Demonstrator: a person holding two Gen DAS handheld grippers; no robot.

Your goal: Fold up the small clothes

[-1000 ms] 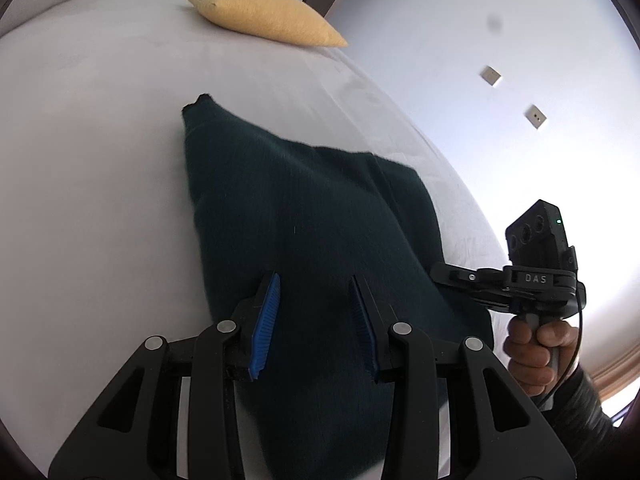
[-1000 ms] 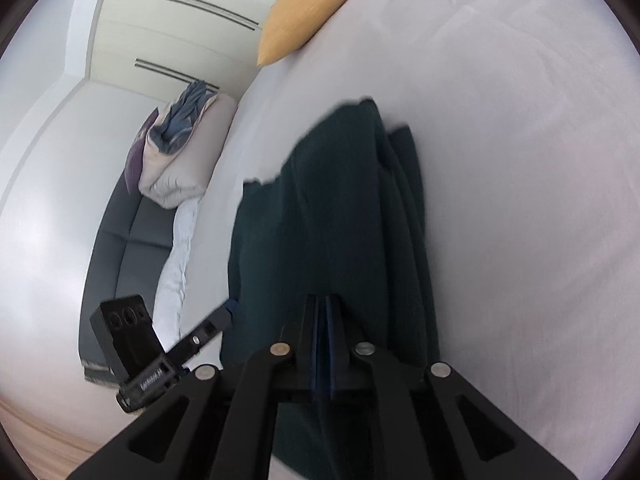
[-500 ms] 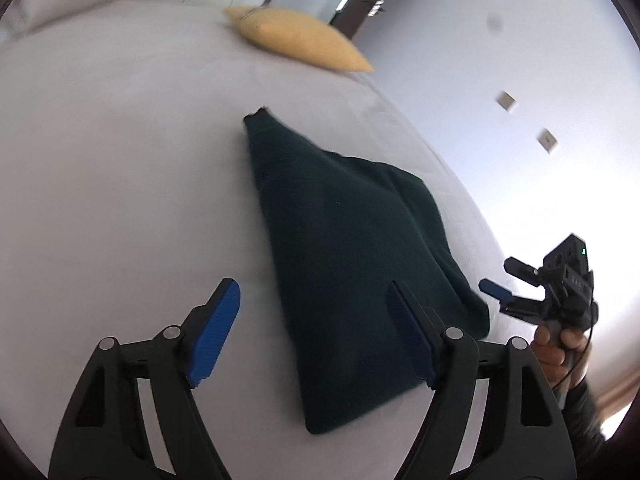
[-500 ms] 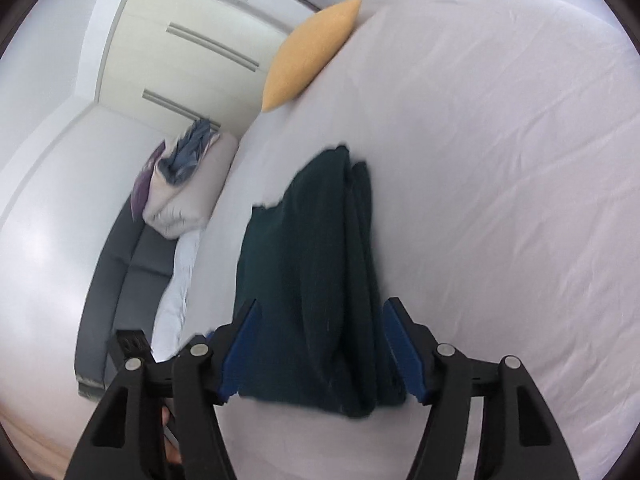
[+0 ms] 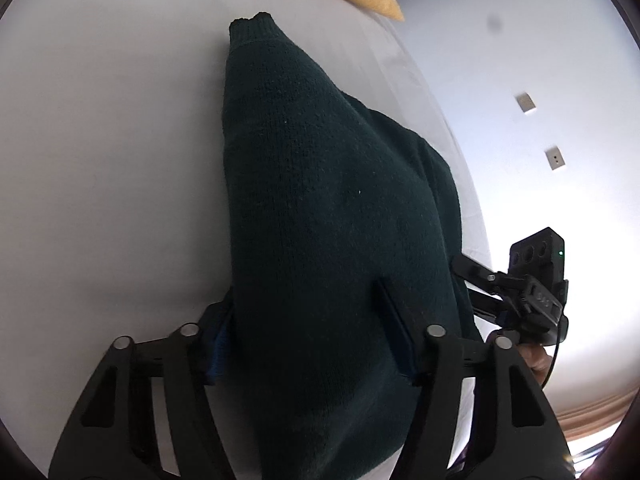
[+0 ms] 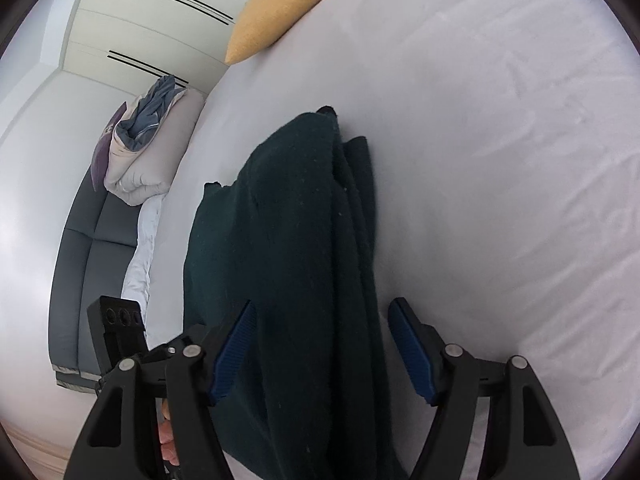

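Note:
A dark green knitted garment (image 5: 320, 200) lies folded lengthways on the white bed (image 5: 100, 140); it also shows in the right wrist view (image 6: 292, 240). My left gripper (image 5: 308, 328) is open, its blue-padded jaws straddling the near end of the garment, with cloth bulging over them. My right gripper (image 6: 324, 344) is open too, its jaws on either side of the garment's near end, not pinching it. The right gripper's body also shows in the left wrist view (image 5: 532, 284), beside the garment's right edge.
A yellow pillow (image 6: 280, 8) lies at the far end of the bed. A grey sofa (image 6: 92, 248) with a bundle of bedding (image 6: 140, 148) stands left of the bed. White wardrobe doors (image 6: 140, 20) are behind. A wall with sockets (image 5: 556, 158) is at the right.
One second ago the right gripper was shut on the garment; it opened. Both grippers drew back, then came forward again low, and now straddle the garment's near end.

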